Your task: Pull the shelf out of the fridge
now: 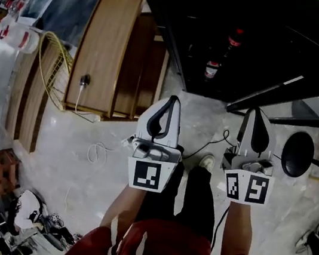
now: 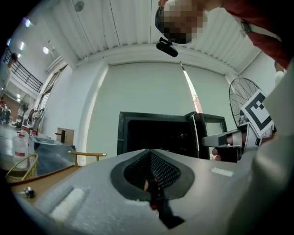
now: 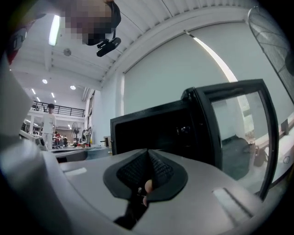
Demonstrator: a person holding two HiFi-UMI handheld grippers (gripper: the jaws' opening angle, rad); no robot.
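Ahead of both claws, across a strip of bare floor (image 1: 114, 146), we see the black fridge (image 1: 252, 42) w/ its door (image 3: 239, 133) swung open, off to the right of the right claw (image 1: 256, 114). Left claw (image 1: 173, 102) is pinched fully closed, nothing btwn its pads; right claw is the same, closed & empty. We hold them side by side, apart, tips pointing at the fridge, touching nothing. Shelf: inside the dark fridge, we can't pick it out. Two bottles (image 1: 213, 69) show in there, ahead & btwn the claws. Wooden table (image 1: 102, 54) sits left of the left claw.
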